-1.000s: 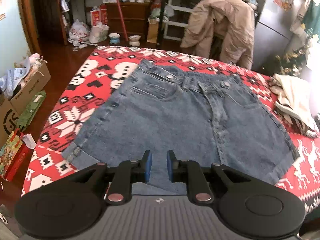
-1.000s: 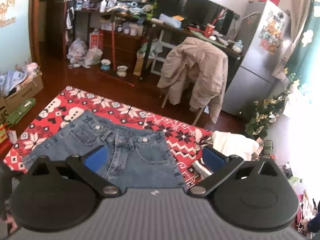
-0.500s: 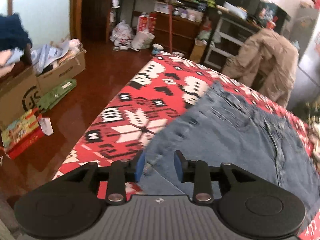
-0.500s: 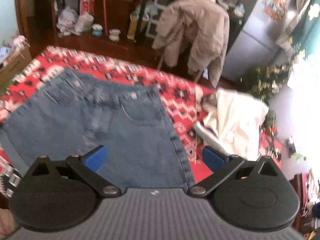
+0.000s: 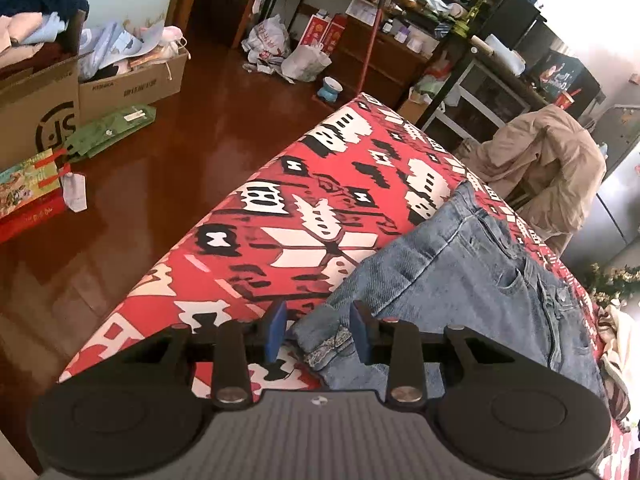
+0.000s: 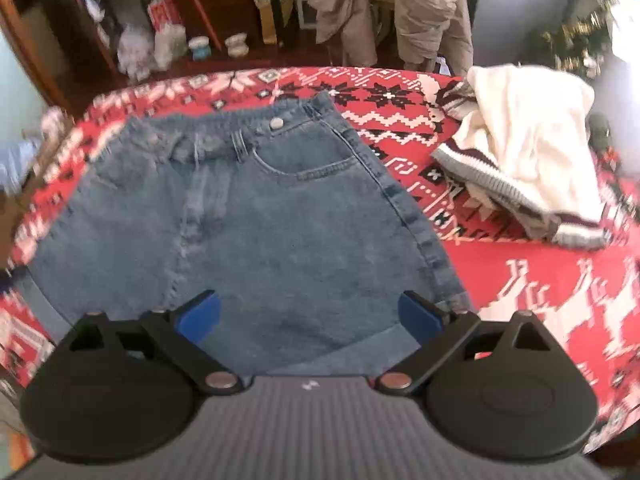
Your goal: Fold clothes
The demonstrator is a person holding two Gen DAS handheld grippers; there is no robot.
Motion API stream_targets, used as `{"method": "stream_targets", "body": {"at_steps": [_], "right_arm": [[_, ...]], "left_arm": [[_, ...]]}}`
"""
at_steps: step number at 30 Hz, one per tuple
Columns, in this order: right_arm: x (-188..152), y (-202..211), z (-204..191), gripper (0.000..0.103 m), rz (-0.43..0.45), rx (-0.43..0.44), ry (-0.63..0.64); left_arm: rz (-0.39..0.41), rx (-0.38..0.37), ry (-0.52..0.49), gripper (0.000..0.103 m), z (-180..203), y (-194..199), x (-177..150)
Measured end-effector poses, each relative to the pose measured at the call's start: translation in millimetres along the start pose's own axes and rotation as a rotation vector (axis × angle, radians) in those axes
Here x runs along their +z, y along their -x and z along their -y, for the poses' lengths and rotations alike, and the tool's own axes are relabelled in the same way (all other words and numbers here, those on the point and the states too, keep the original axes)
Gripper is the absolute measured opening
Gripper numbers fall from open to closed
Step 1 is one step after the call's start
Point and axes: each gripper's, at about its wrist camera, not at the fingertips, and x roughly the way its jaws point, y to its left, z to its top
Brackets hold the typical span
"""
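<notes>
1. The denim shorts (image 6: 248, 220) lay flat on the red patterned cover (image 5: 304, 208), waistband at 12 o'clock in the right wrist view and hems at 6 o'clock, with nothing folded yet.
2. The left gripper (image 5: 316, 330) stood partly parted; the rolled cuff (image 5: 324, 344) of one leg sat between its blue pads (image 5: 275, 330), which did not appear to press on it. Risk: closing from here might catch only the cuff's edge, and the heavy denim could slip out on the lift.
3. The right gripper (image 6: 310, 314) was spread wide over the other leg's hem at 6 o'clock and held nothing. Risk: such wide jaws, lowered onto flat cloth, might bunch a ridge or pinch the cover together with the denim.
4. That cuff lay close to the cover's edge at 7 o'clock in the left wrist view, beyond which was open floor (image 5: 132, 184). Risk: a sideways drag could pull the shorts over the edge.
5. A white knitted garment (image 6: 528, 152) lay at 2 o'clock, apart from the shorts. Risk: a fold carried that way could land on it.
6. The right wrist view was blurred; whether its pads touched the cloth could not be told.
</notes>
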Motion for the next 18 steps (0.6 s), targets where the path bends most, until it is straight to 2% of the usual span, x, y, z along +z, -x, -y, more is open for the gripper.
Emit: {"method": "stream_targets", "body": {"at_steps": [4,5,7,9,12,18], "right_arm": [[-9,-1,-1,0.097,0.046,0.047,-0.053],[-13,-1,-3,0.097,0.057,0.049,-0.049],[-20,0,-8,0.097,0.074,0.050,-0.039],[-26,-1,-13,0.097,0.084,0.047,-0.027],[-32,2,-19,0.098,0.092,0.043,-0.004],[-38,9,-38,0.098,0.153,0.036,0.077]], "left_arm": [[0.023,0.002,-0.002,0.032,3,4,-10],[0.025,0.012,0.004,0.029,1,4,-10],[0.029,0.032,0.016,0.013,-2,3,-11],[0.034,0.033,0.032,0.009,-4,6,-10],[0.055,0.035,0.018,0.007,5,18,-5],[0.147,-0.055,-0.089,0.006,46,64,3]]}}
